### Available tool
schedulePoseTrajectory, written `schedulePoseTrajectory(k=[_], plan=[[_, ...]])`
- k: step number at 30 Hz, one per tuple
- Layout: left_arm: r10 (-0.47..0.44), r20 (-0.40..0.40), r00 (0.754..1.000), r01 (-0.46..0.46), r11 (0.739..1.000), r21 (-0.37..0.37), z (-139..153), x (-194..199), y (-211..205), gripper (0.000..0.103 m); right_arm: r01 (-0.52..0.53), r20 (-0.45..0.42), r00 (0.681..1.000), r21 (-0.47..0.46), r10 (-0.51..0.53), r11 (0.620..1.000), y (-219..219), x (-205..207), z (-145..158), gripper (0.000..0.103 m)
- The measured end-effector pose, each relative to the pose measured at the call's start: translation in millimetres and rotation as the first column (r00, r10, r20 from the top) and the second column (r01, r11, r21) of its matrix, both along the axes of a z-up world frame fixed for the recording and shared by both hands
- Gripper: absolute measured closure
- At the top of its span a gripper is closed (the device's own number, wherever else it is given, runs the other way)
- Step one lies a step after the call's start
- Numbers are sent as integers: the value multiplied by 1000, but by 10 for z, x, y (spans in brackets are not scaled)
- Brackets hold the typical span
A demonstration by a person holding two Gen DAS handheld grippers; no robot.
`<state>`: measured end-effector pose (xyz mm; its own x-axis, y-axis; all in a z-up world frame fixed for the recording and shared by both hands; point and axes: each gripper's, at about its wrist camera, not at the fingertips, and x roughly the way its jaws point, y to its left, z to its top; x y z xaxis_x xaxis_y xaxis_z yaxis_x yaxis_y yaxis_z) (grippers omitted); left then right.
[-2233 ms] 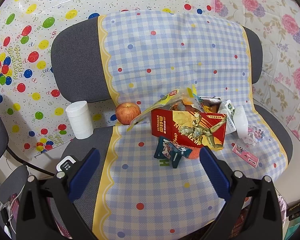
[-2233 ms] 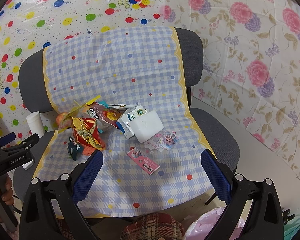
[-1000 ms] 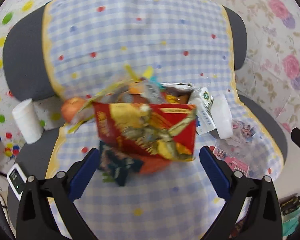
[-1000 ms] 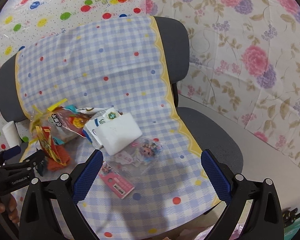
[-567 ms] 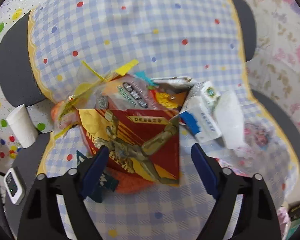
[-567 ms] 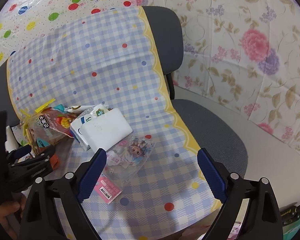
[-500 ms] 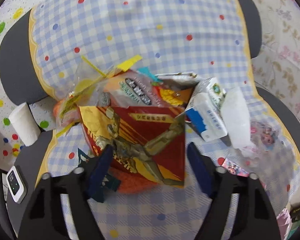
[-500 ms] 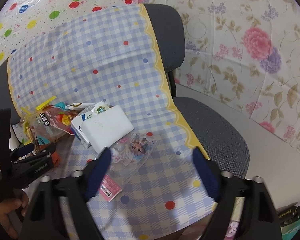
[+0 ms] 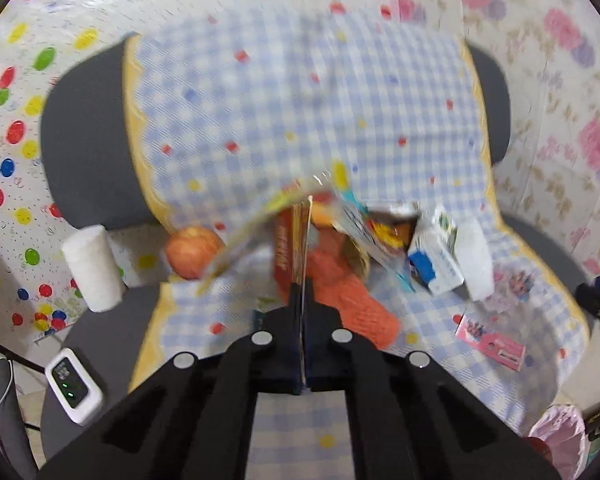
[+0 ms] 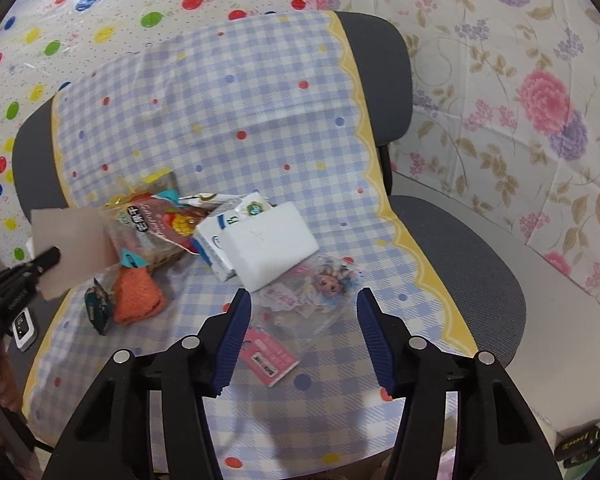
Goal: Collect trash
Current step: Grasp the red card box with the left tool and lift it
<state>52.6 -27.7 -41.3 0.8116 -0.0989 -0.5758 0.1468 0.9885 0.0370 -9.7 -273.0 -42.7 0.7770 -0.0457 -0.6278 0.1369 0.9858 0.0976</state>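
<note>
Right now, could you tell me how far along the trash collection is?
Just begun. The left gripper is shut on the red card packet, lifted off the chair. The right gripper, jaws just closing, straddles the clear figure wrapper without pressing it. Snack bag, cartons and pink tag remain.

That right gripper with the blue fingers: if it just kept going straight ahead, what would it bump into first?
Most likely the clear packet with the cartoon doll, lying on the checked cloth between the right gripper's half-open fingers. Depth is hard to judge, though.
</note>
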Motion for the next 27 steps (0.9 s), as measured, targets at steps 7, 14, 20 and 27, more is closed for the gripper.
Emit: schedulePoseTrajectory(k=[7, 14, 20, 27], plan=[[9, 156, 988, 0, 998, -61, 362, -322, 497, 103, -28, 31, 999, 11, 27, 1000, 138, -51, 67, 48], [-24, 55, 998, 27, 997, -65, 36, -325, 656, 103, -70, 24, 997, 14, 70, 997, 301, -35, 47, 55], [-45, -157, 987, 37, 998, -52, -556, -212, 683, 103, -91, 2, 996, -2, 91, 996, 434, -15, 21, 55], [-11, -173, 985, 3, 999, -49, -690, -229, 790, 103, -167, -14, 986, 8, 167, 986, 695, 45, -82, 54]])
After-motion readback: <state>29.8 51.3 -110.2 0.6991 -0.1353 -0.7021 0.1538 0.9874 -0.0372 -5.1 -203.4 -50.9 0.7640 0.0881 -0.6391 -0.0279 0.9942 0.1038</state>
